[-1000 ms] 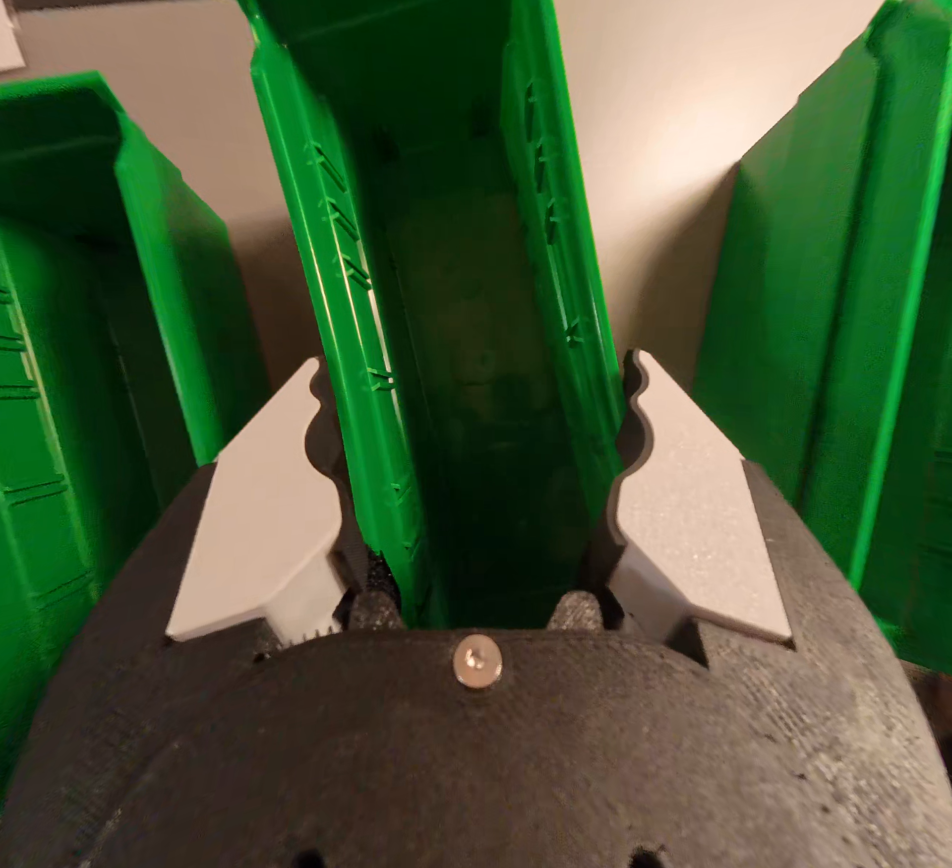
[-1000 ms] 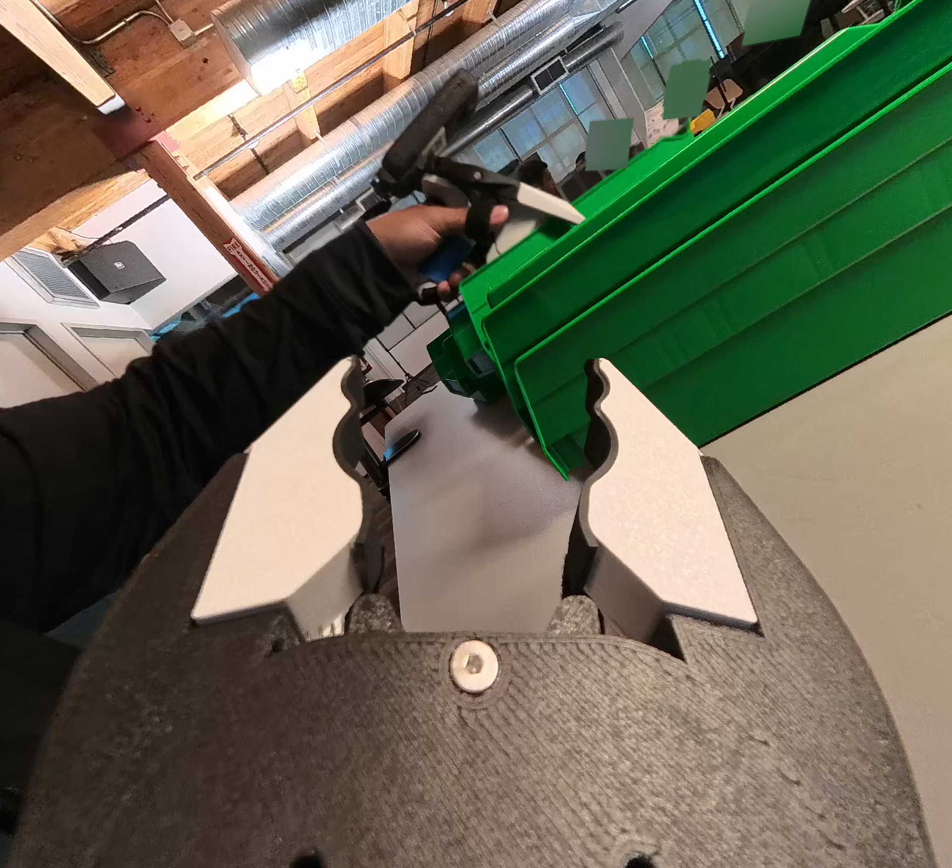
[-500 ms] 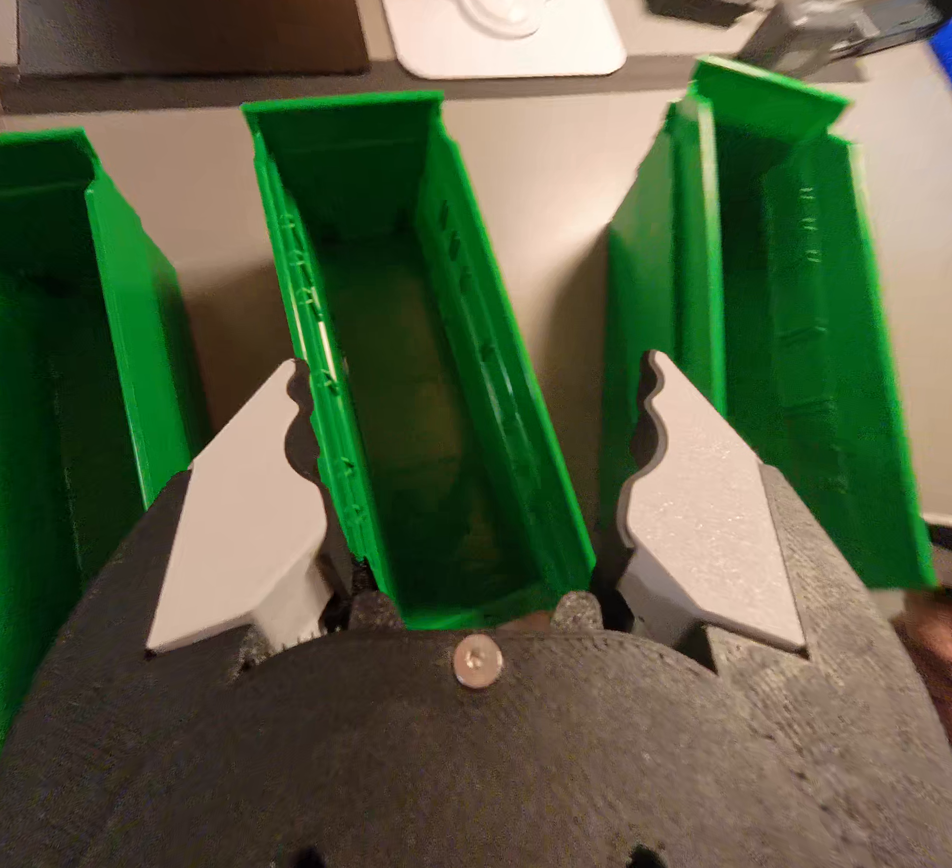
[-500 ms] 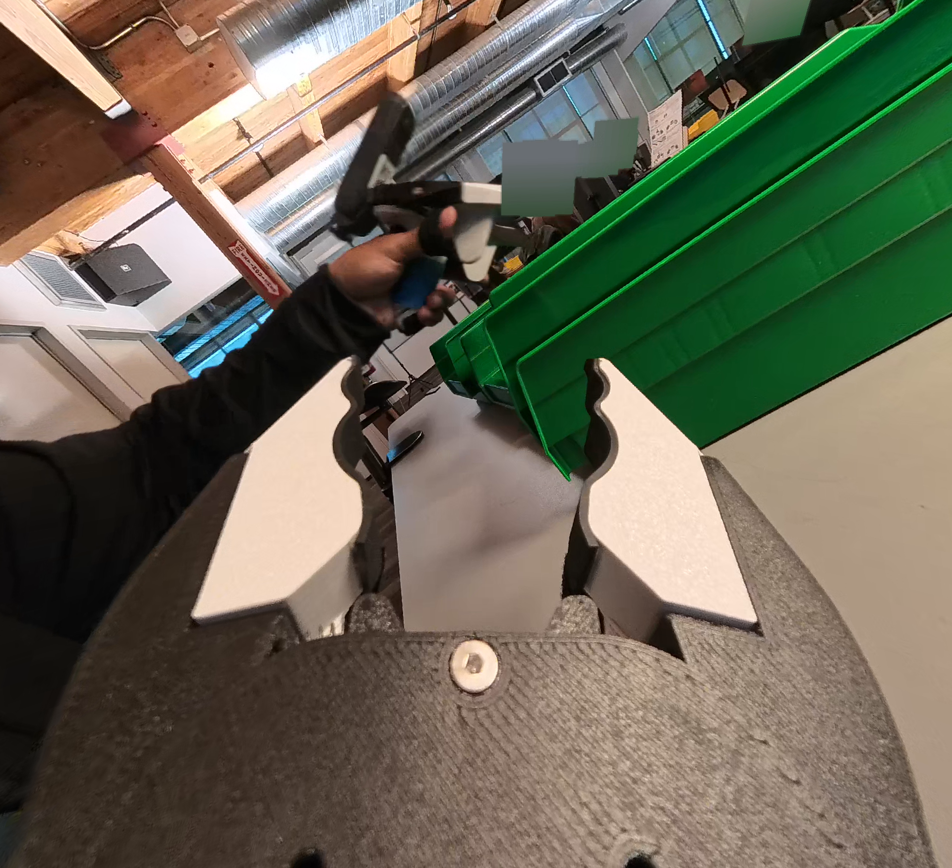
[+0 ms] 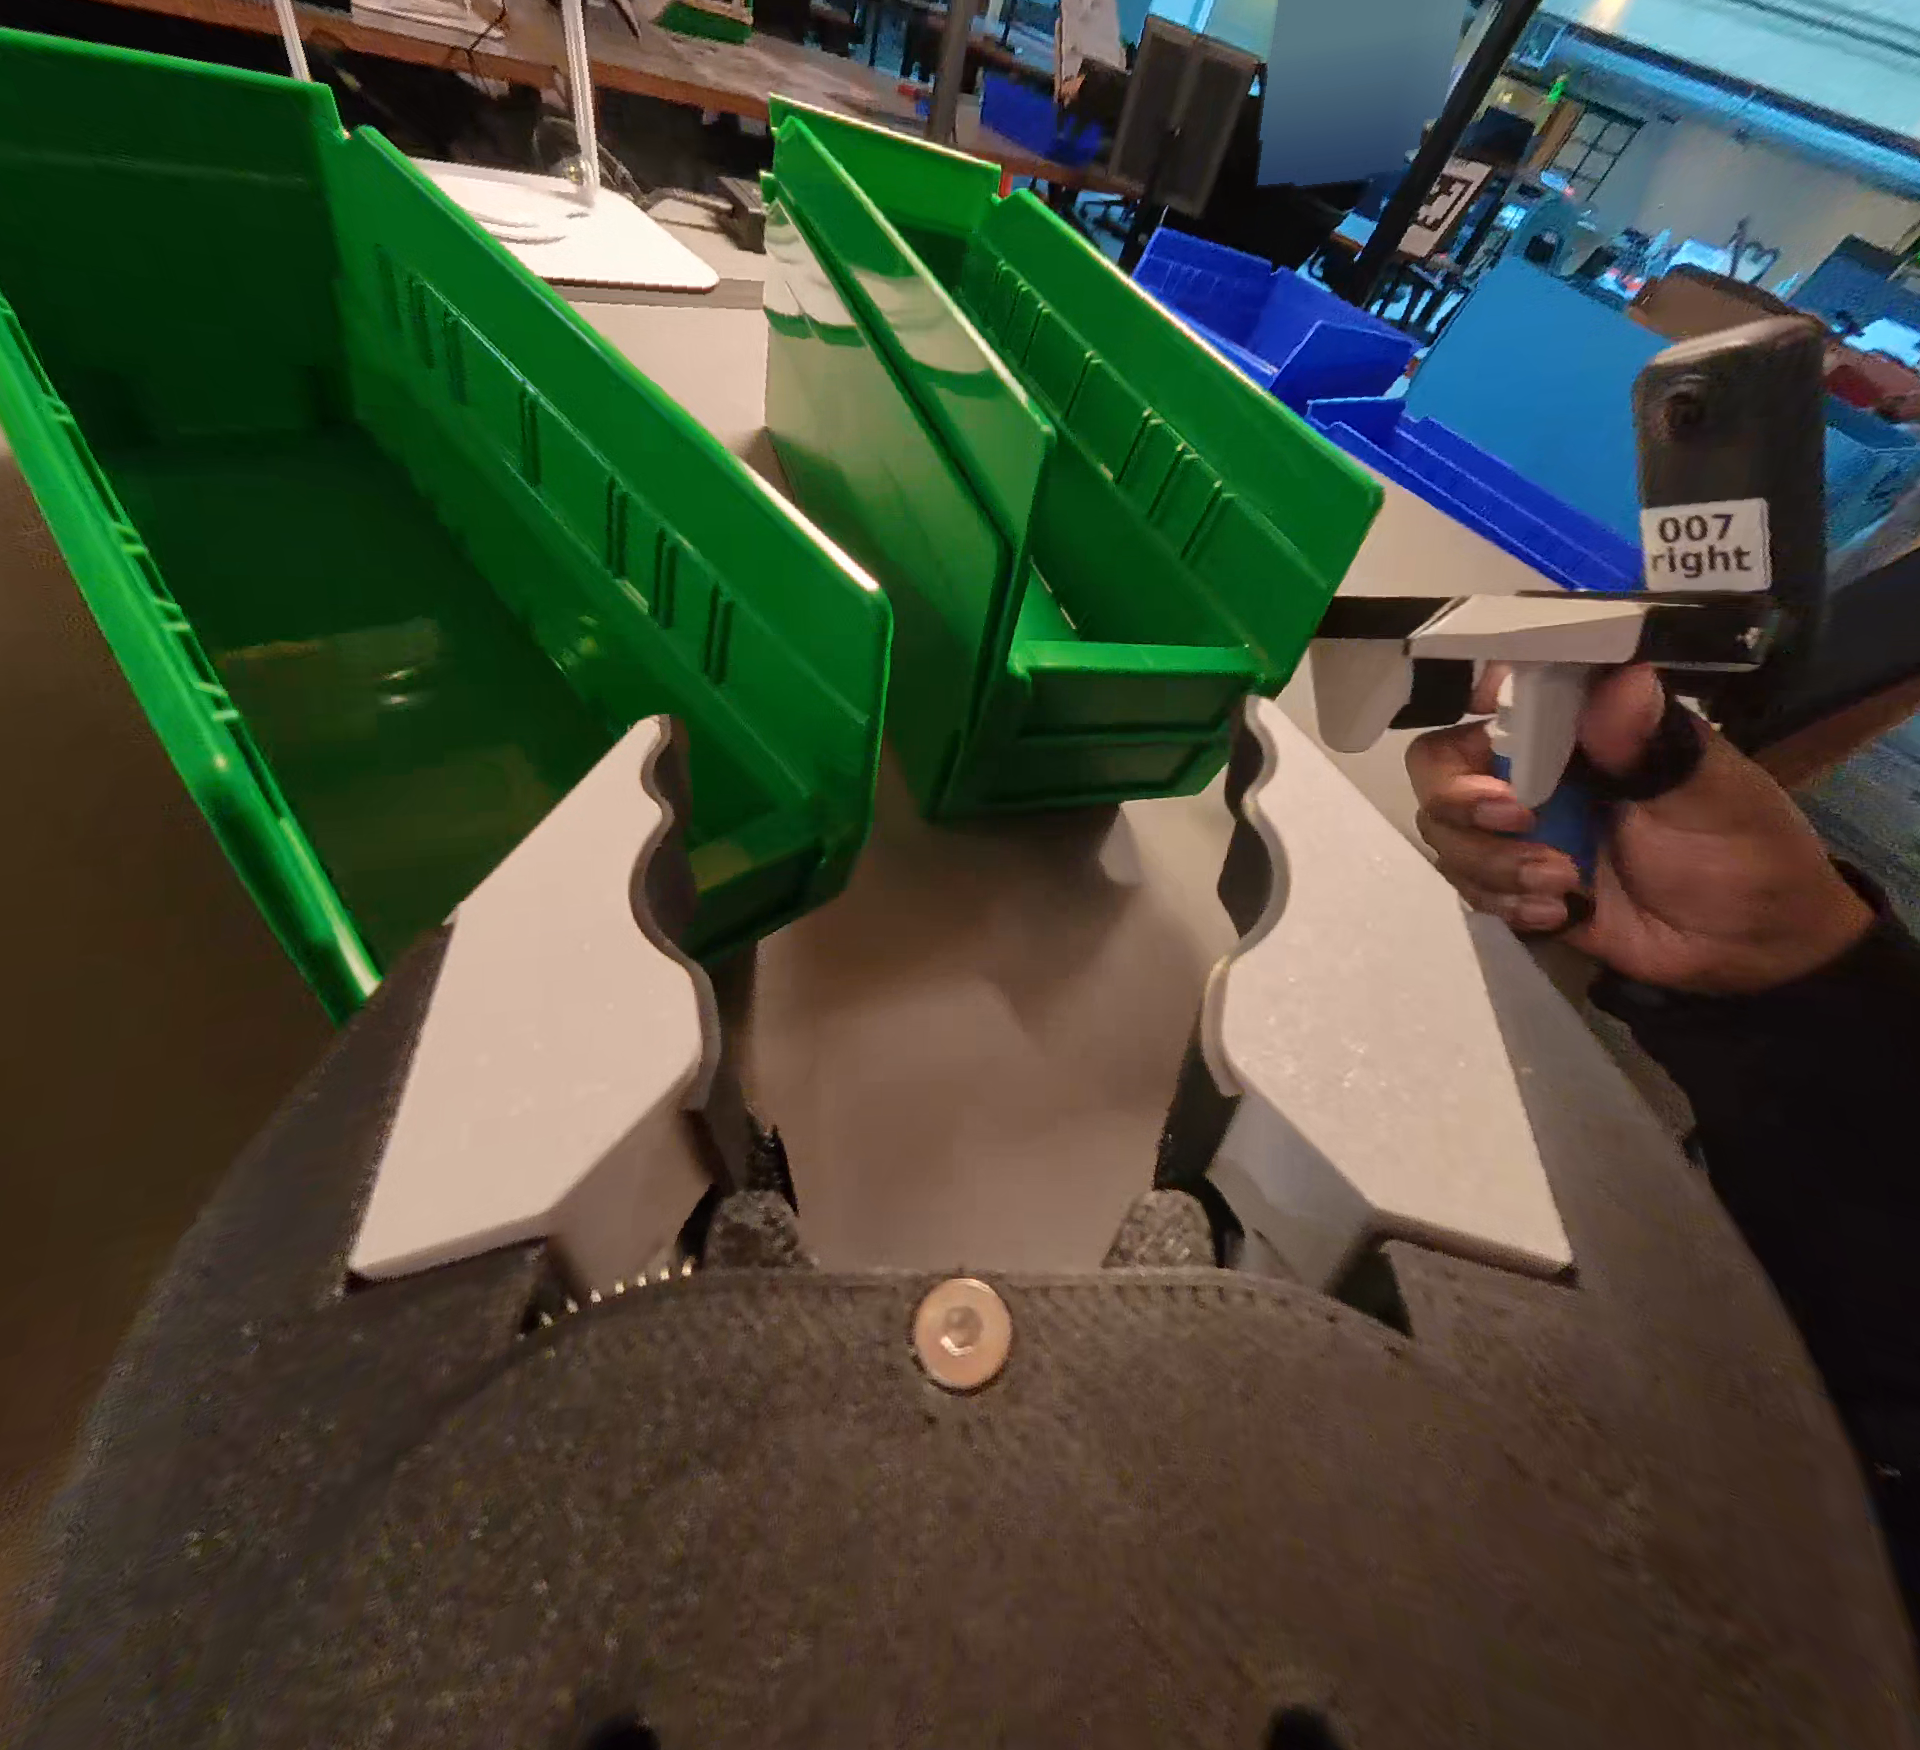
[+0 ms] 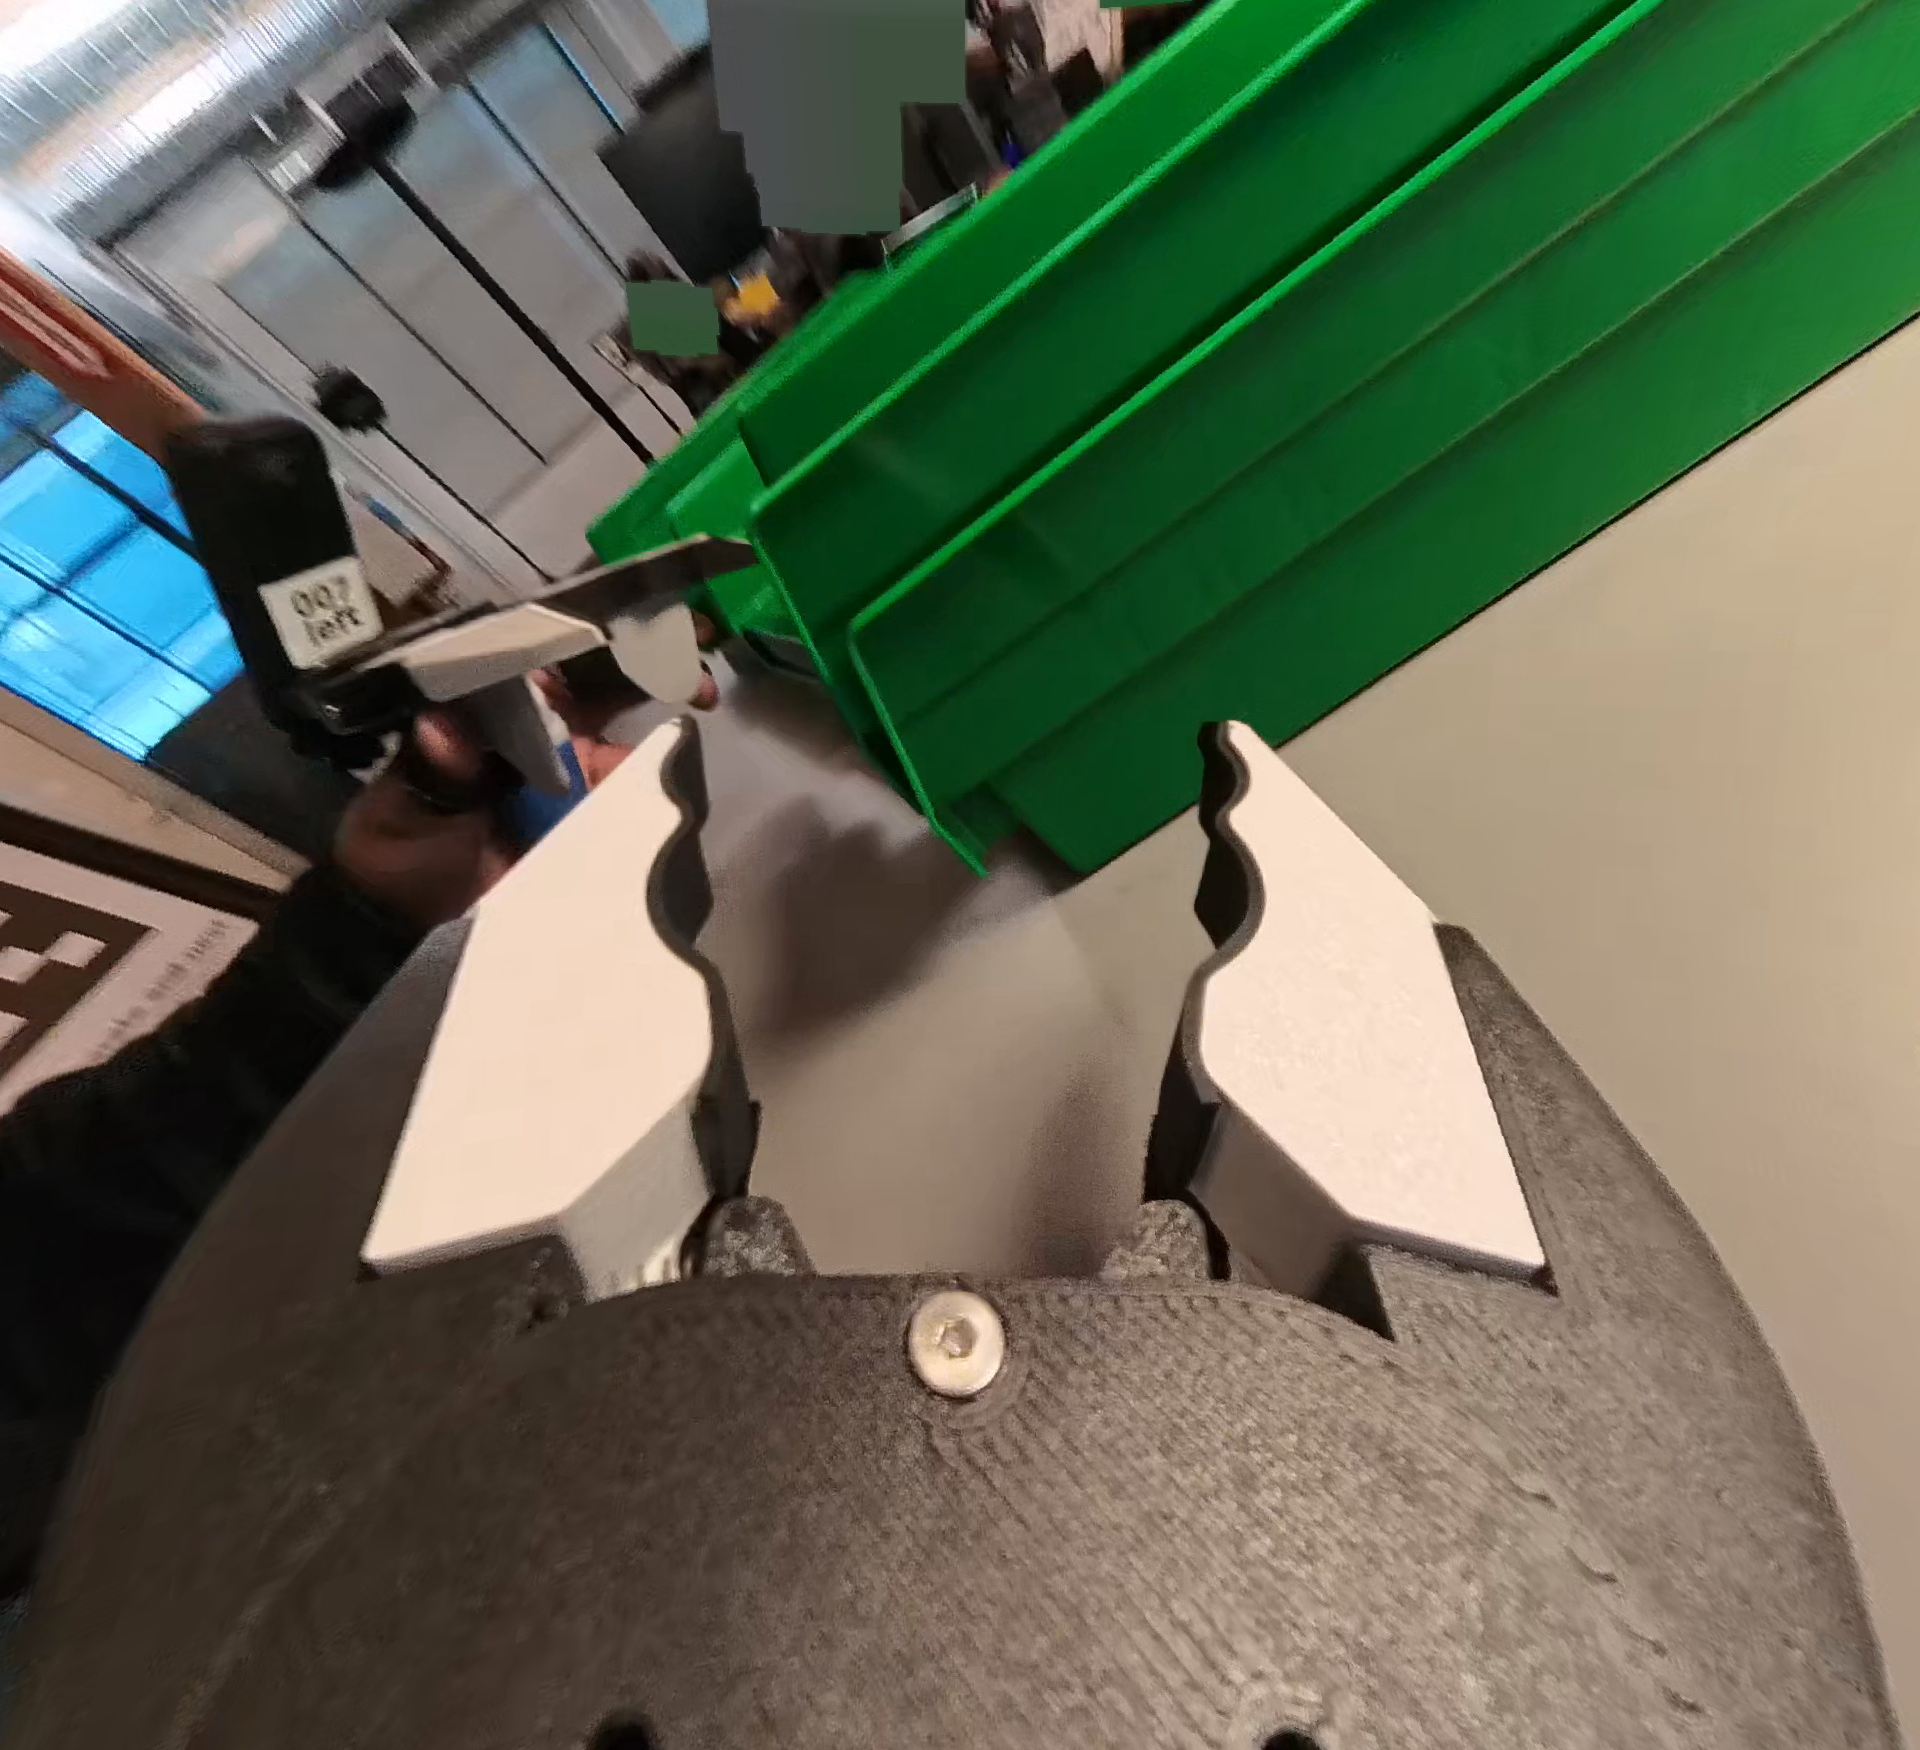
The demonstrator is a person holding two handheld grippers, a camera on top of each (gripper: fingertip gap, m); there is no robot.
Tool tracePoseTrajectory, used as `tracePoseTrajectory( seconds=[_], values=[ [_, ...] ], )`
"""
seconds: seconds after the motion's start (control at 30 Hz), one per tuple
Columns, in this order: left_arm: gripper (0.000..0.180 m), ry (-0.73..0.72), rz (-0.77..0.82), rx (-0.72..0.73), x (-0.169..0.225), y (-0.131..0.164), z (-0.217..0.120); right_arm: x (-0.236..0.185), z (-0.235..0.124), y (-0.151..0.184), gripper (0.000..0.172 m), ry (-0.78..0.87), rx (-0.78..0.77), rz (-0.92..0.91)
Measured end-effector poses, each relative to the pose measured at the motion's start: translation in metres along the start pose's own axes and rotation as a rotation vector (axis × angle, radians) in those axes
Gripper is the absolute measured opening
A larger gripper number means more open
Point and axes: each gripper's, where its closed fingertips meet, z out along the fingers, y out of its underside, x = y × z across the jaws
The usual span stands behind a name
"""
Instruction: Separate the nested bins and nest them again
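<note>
Desk (image 5: 966, 1025) carried the green bins: single bin (image 5: 416, 557) sat left of the nested stack (image 5: 1039, 557), both long axes running away from the left gripper (image 5: 951, 859), whose jaws stood wide open on nothing, stack's near end dead ahead between the tips. Right gripper (image 6: 951, 859), jaws also wide and empty, sat just off the stack's near right corner, nearer to it than the left. Versus a second back: left had let go of the single bin and pulled out; right had backed its finger off the stack's corner.
</note>
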Motion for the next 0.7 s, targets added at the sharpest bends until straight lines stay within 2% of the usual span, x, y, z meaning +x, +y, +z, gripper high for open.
tracePoseTrajectory(
  seconds=[0.07,0.27,0.4,0.5,0.6,0.7],
  values=[
    [0.100,0.022,-0.015,0.010,0.000,0.004,0.001,0.000,0.012,0.005,0.104,0.032,-0.056,-0.057],
    [0.088,0.112,-0.051,0.113,0.013,-0.008,0.006,0.026,0.022,0.007,0.099,0.207,-0.113,-0.055],
    [0.088,0.155,-0.121,0.226,0.017,-0.029,0.006,0.049,-0.008,-0.001,0.100,0.348,-0.105,-0.073],
    [0.088,0.189,-0.164,0.280,0.022,-0.033,0.008,0.063,-0.041,-0.011,0.096,0.457,-0.110,-0.074],
    [0.087,0.198,-0.164,0.334,0.028,-0.029,0.009,0.046,-0.061,-0.031,0.098,0.454,-0.071,-0.071],
    [0.081,0.210,-0.122,0.379,0.034,-0.034,-0.001,0.032,-0.063,-0.063,0.109,0.500,-0.057,-0.123]
  ],
)
